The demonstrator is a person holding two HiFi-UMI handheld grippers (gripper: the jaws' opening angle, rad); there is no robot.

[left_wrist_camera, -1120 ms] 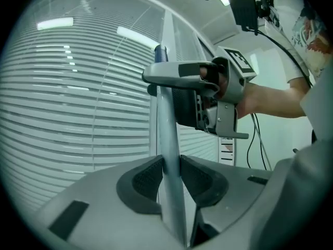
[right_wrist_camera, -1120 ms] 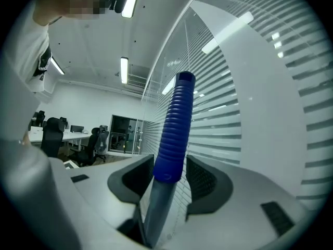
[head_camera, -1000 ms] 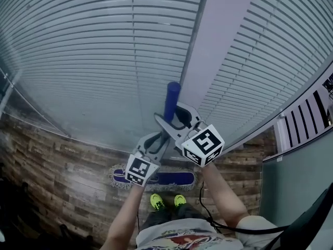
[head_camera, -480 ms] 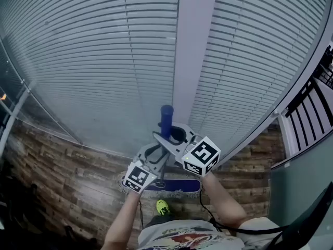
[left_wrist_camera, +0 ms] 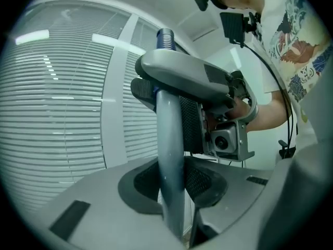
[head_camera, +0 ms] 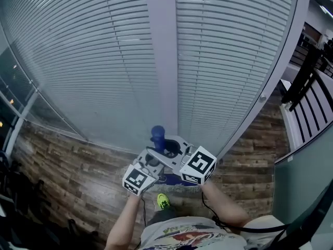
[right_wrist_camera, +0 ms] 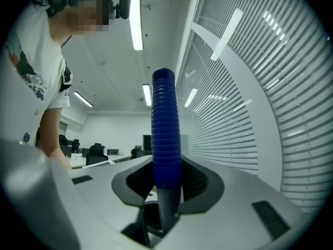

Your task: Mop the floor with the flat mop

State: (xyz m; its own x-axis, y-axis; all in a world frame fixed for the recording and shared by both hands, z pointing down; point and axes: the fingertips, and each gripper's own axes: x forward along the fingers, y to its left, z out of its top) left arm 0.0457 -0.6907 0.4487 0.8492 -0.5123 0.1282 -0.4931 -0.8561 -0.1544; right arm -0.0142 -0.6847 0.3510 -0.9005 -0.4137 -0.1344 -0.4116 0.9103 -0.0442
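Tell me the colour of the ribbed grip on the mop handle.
The grip is dark blue; the right gripper view shows it best.

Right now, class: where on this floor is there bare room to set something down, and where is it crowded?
Bare wooden floor lies left, between the blinds and the dark clutter at lower left, and right, between the blinds and the grey partition. It is crowded at the person's feet, around the flat mop and green shoe.
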